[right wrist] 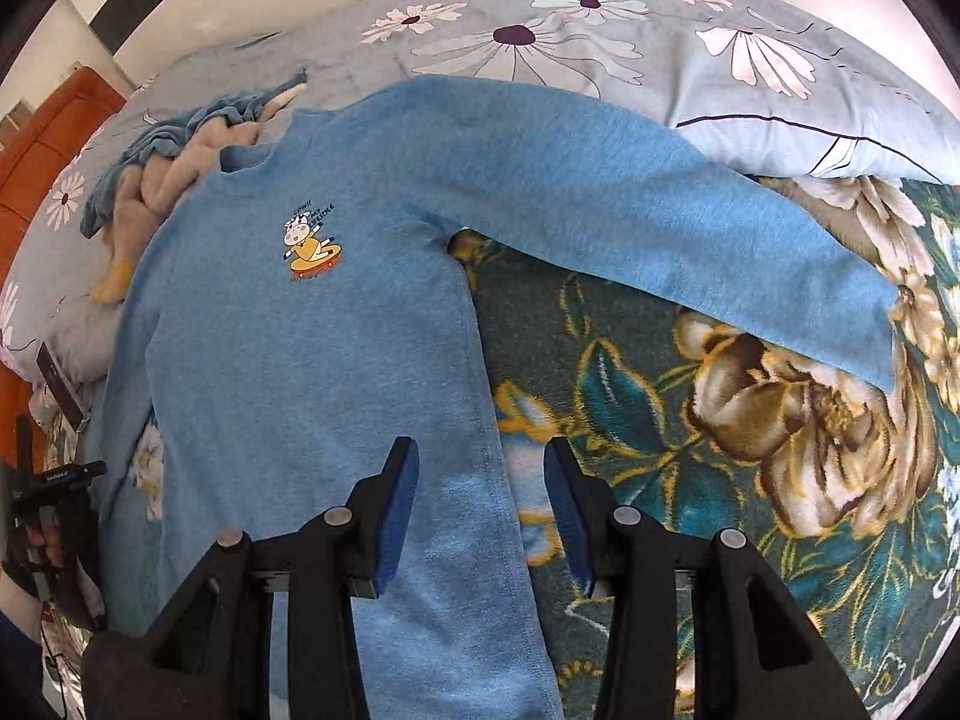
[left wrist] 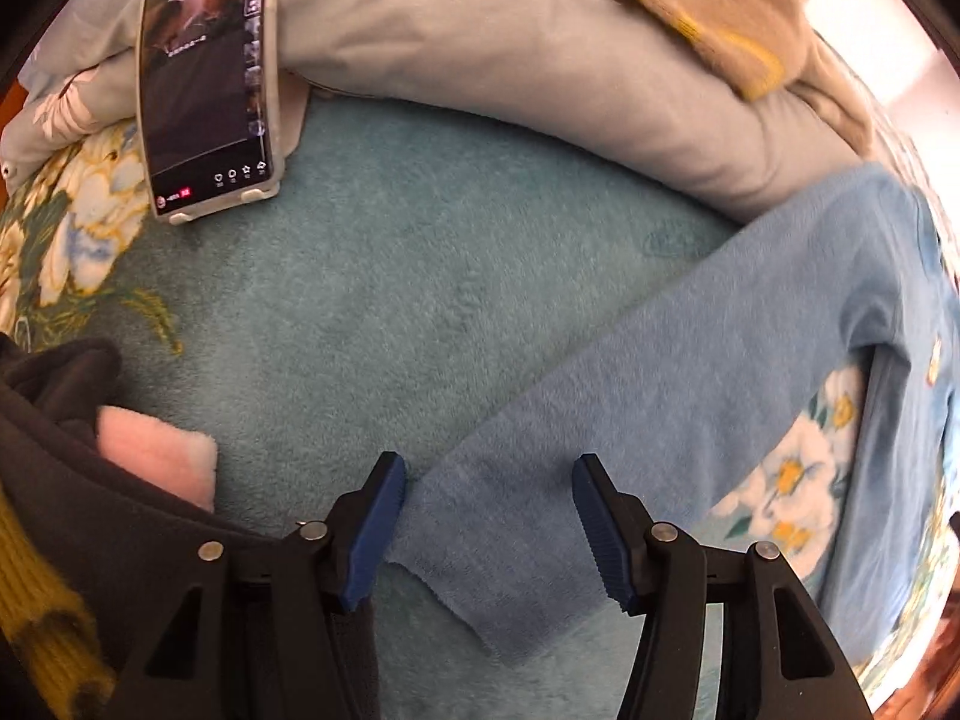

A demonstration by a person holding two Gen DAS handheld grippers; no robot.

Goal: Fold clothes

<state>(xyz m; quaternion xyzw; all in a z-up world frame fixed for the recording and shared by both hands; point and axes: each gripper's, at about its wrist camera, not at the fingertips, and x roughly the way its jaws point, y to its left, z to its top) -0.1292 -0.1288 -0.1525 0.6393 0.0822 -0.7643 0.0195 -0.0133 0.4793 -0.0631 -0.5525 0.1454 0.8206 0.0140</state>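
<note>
A blue long-sleeved sweater [right wrist: 312,324] with a small cartoon cow print lies spread flat, front up, on a floral blanket [right wrist: 690,420]. Its one sleeve [right wrist: 660,228] stretches out to the right in the right wrist view. My right gripper [right wrist: 486,510] hovers open over the sweater's side seam, with the cloth's edge running between the fingers and no pad touching it. In the left wrist view the other sleeve [left wrist: 600,408] runs diagonally across the teal blanket [left wrist: 420,276]. My left gripper [left wrist: 489,531] stands open astride its cuff end, pads apart from the cloth.
A phone [left wrist: 204,78] playing a video leans on a grey pillow [left wrist: 510,60]. A tan and yellow garment [left wrist: 708,18] lies behind. Dark clothes [left wrist: 60,420] and a pink cloth [left wrist: 162,450] lie at the left. A daisy-print duvet [right wrist: 600,18] and crumpled clothes [right wrist: 168,180] border the sweater.
</note>
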